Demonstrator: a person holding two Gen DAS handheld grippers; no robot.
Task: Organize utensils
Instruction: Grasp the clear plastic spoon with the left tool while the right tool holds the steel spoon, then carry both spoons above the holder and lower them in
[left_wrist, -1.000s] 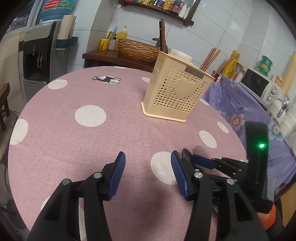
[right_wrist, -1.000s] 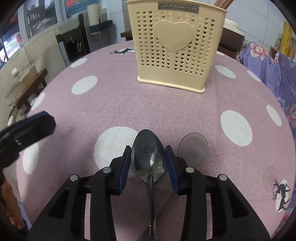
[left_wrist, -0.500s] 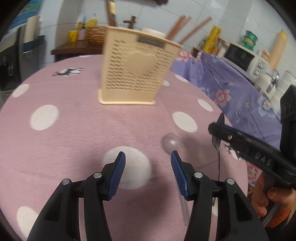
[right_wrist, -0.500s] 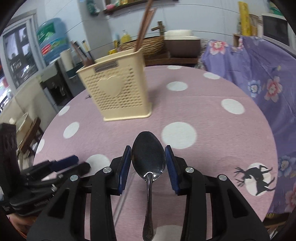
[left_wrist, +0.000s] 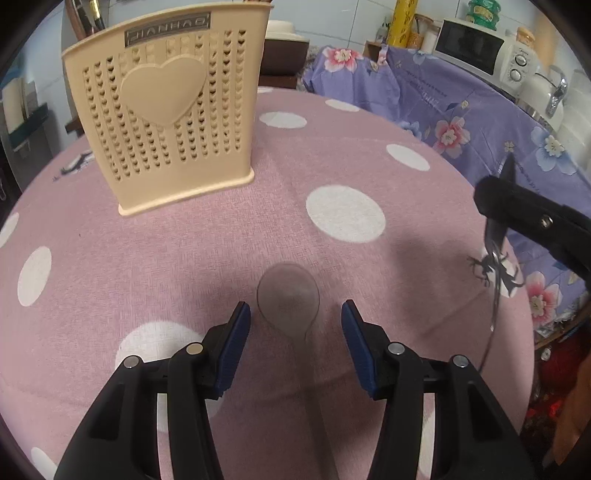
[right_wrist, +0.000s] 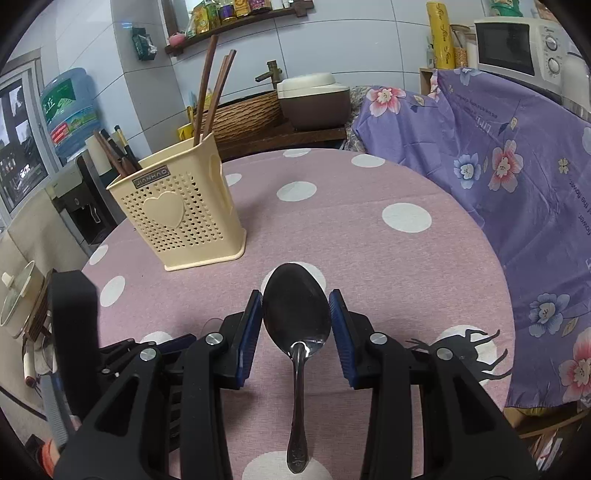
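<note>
Left wrist view: left tool (left_wrist: 295, 317) stands open over the bench (left_wrist: 184, 258), its pads apart on either side of a clear plastic spoon (left_wrist: 288, 299) lying flat, not touching it. Cream utensil holder (left_wrist: 162, 107) stands at eleven o'clock.

Right wrist view: right tool (right_wrist: 296, 317) grips a steel spoon (right_wrist: 296, 321) by its bowl, handle hanging toward six o'clock. Holder (right_wrist: 184, 214), with chopsticks (right_wrist: 208, 92), stands at ten o'clock.

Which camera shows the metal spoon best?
The right wrist view: the metal spoon sits centred, its bowl clamped between the right gripper pads, handle hanging down. The left wrist view shows it only edge-on at the right margin.
</note>
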